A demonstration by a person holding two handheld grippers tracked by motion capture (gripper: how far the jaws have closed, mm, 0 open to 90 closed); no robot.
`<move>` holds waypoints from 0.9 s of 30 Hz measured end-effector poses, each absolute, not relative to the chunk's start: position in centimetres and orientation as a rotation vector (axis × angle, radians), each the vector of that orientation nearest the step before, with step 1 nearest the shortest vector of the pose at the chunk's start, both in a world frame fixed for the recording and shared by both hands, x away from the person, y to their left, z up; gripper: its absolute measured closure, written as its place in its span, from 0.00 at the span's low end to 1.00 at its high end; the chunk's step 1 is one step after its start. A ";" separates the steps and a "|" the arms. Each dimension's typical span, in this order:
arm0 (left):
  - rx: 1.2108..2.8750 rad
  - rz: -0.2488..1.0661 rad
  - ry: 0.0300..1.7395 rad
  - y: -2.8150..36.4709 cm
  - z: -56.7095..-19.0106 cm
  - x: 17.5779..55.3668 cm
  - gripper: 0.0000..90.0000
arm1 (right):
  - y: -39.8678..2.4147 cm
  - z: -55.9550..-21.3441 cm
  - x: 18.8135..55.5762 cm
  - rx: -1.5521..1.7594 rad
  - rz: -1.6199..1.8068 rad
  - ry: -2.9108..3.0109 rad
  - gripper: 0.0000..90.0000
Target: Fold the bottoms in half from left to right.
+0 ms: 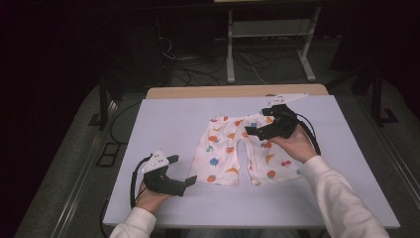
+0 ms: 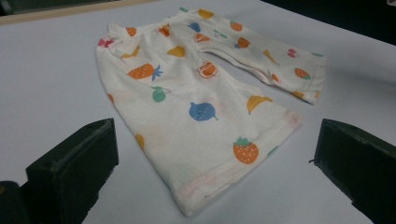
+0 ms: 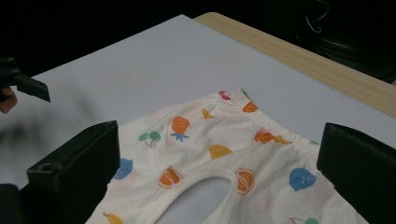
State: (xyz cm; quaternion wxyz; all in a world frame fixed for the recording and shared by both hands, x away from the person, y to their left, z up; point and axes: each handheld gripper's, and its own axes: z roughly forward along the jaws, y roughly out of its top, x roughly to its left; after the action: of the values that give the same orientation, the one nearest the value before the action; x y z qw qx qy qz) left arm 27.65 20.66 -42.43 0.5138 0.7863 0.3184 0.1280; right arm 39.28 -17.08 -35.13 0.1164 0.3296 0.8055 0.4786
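I'm working in what looks like a lab or recording room: my tabletop [image 1: 163, 119] is a pale sheet over a wooden board, the room around it is dark, loose cables [image 1: 198, 74] trail across the grey floor [image 1: 64, 163] behind, and a white metal stand [image 1: 270, 34] sits farther back.

White trousers [image 1: 237, 148] printed with orange, blue and green fruit on a pale lilac mat [image 1: 163, 124]

High view looks down from overhead; both gripper views sit low and close, sharing the patterned trousers [image 1: 241, 148].
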 end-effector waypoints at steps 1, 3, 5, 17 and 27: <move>1.890 0.308 0.765 20.7 -42.4 27.7 0.00 | -17.0 -35.1 39.4 0.967 1.401 2.356 0.00; 1.888 0.308 0.767 20.7 -42.4 27.7 0.00 | -16.9 -35.1 39.6 0.968 1.402 2.357 0.00; 1.889 0.308 0.766 20.7 -42.4 27.7 0.00 | -16.7 -35.2 39.9 0.967 1.395 2.359 0.00; 1.884 0.306 0.767 20.7 -42.4 27.7 0.00 | -15.5 -35.3 41.2 0.978 1.399 2.346 0.00; 1.875 0.307 0.775 20.8 -42.4 27.7 0.00 | -14.7 -35.8 42.4 0.991 1.395 2.353 0.00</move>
State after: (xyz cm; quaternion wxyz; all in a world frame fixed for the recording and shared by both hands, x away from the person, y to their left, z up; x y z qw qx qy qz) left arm 27.68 20.77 -42.36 0.5180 0.7816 0.3231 0.1281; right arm 42.36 -14.70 -35.80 0.1158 0.3383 0.8034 0.4761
